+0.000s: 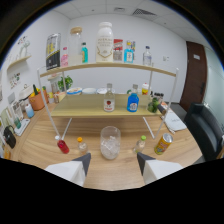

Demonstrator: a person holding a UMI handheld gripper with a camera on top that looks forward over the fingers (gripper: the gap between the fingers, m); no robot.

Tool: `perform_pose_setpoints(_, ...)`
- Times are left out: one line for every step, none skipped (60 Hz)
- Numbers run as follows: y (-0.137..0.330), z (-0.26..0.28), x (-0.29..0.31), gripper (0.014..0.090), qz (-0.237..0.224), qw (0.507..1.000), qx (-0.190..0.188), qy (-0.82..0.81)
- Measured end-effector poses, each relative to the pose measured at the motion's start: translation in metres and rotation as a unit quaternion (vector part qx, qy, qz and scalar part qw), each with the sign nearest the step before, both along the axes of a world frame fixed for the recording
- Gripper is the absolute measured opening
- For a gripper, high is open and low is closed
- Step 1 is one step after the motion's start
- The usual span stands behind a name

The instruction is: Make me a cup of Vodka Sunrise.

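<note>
**Glass waits ahead of our open claw**

Our claw hangs released, holding nothing, its fingers spread over the counter. Just ahead, centred between them, stands the glass with ice, seemingly set out for pouring. Small bottles flank it, a red one and an orange-capped one on one side, a can on the other. Beyond, on the shelf, the vodka stands beside a blue bottle, within reach.
</note>
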State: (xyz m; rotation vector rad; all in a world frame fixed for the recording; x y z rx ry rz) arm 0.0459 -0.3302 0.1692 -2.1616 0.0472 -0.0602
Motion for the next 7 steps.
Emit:
perform_pose_setpoints(-0.0001,-0.0001,-0.0002,0.0861,-0.001,1.000,0.000,0.001)
perform_pose_setpoints(-0.0001,-0.0002,-0.0007,0.0862,-0.001,1.000,0.000,0.002)
perform_pose_setpoints(-0.0002,-0.0004,-0.0011,0.0863,-0.001,1.000,-0.001,0.002)
perform_pose_setpoints(-0.0004,-0.0006,-0.0016,0.0861,-0.002,1.000,-0.001,0.003)
perform_pose_setpoints(-0.0006,-0.0008,-0.0021,0.0861,-0.002,1.000,-0.002,0.004)
perform_pose_setpoints(-0.0013,-0.0015,-0.0021,0.0862,-0.003,1.000,-0.002,0.005)
perform_pose_setpoints(-0.0014,-0.0019,-0.0024,0.0863,-0.003,1.000,-0.002,0.006)
